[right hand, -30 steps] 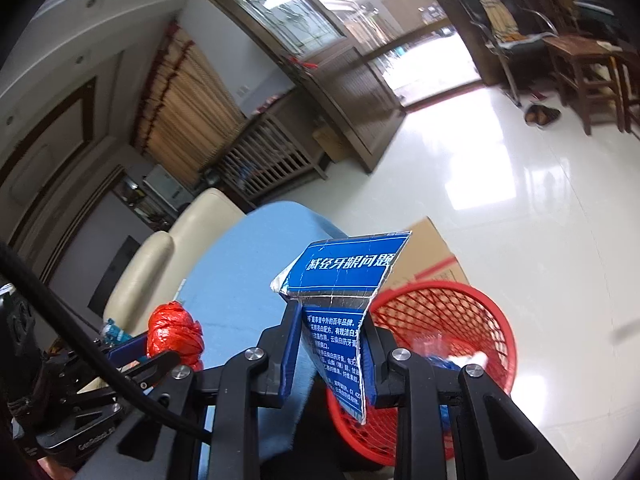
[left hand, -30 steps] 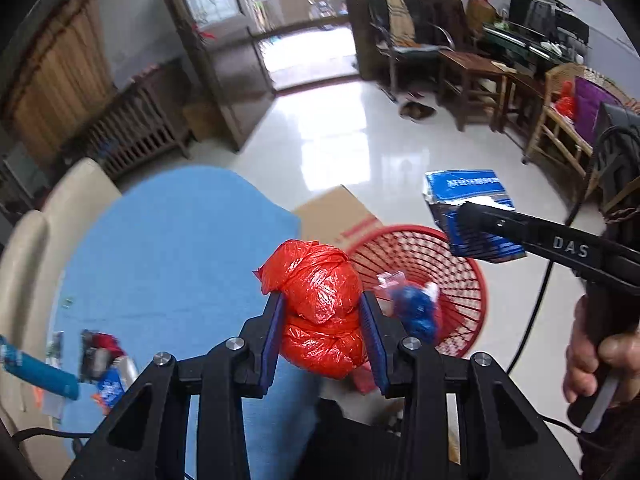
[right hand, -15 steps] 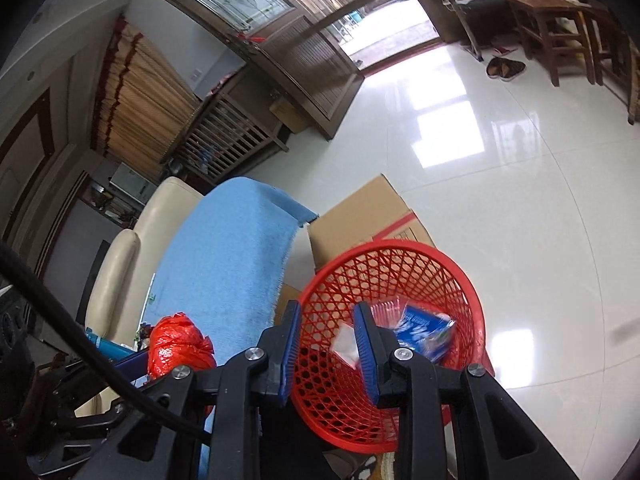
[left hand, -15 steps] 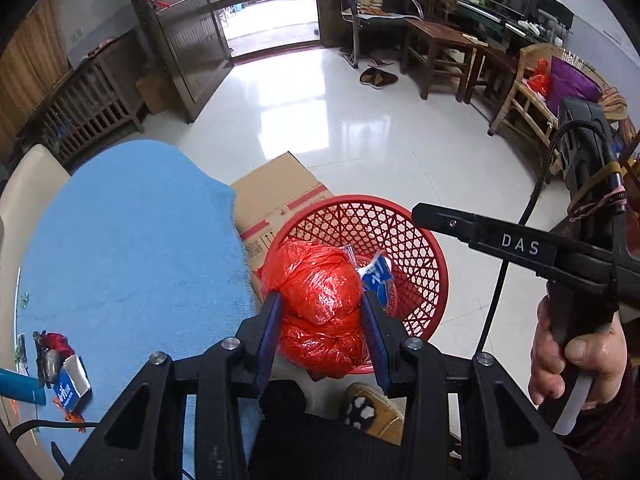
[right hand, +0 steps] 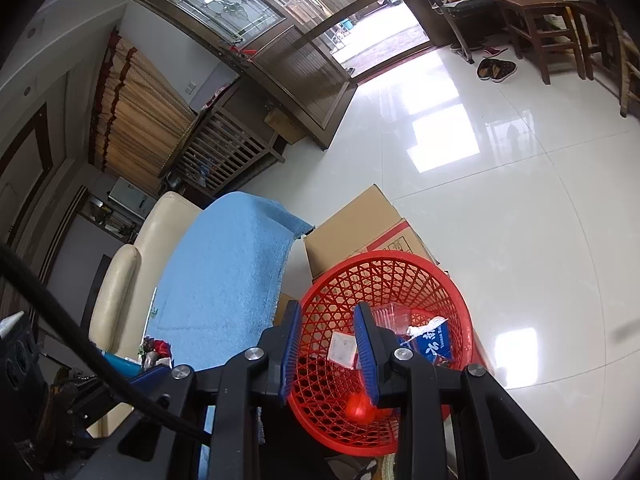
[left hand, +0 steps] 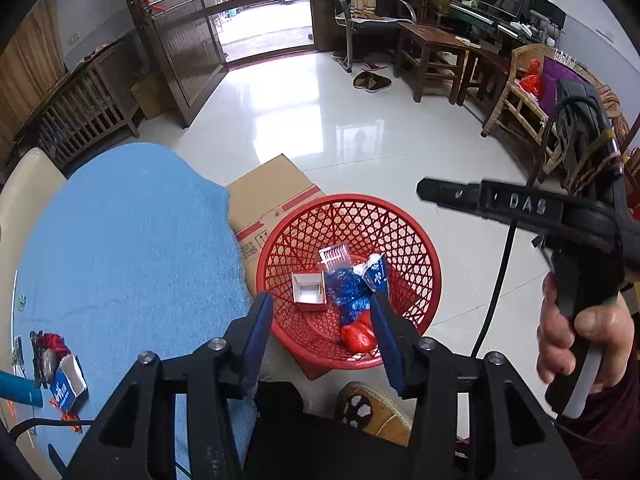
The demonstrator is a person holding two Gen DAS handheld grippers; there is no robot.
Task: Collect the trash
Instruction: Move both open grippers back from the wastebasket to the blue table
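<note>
The red plastic bag (left hand: 358,334) is a crumpled, glossy lump lying at the bottom of the red mesh basket (left hand: 424,240), against the near wall; in the right wrist view it shows only as a bright blurred red spot (right hand: 360,402) behind the weave. Around it in the basket lie a small white open box (left hand: 308,292), a crinkled blue wrapper (left hand: 346,286), a blue and white carton piece (left hand: 378,274) and a clear ribbed plastic piece (left hand: 334,254). The basket stands on the pale tiled floor (left hand: 340,120), touching a cardboard box (left hand: 268,192) and just beside the blue-covered worktop (left hand: 120,248).

The left gripper (left hand: 320,336) points steeply down over the basket's near rim. Its jaws are opening, with nothing pressed between the blue pads (the bag lies well below them, seen through the gap).

The right gripper (right hand: 327,350) tilts down towards the basket from the other side, gripped by the person's right hand (left hand: 580,340). Its jaws stand at a narrow gap and hold nothing; only the basket's mesh shows between them.

On the worktop's near left corner sit leftover bits: a small blue and white box (left hand: 66,382), a dark red wrapper (left hand: 50,346) and a teal tube (left hand: 20,390).
</note>
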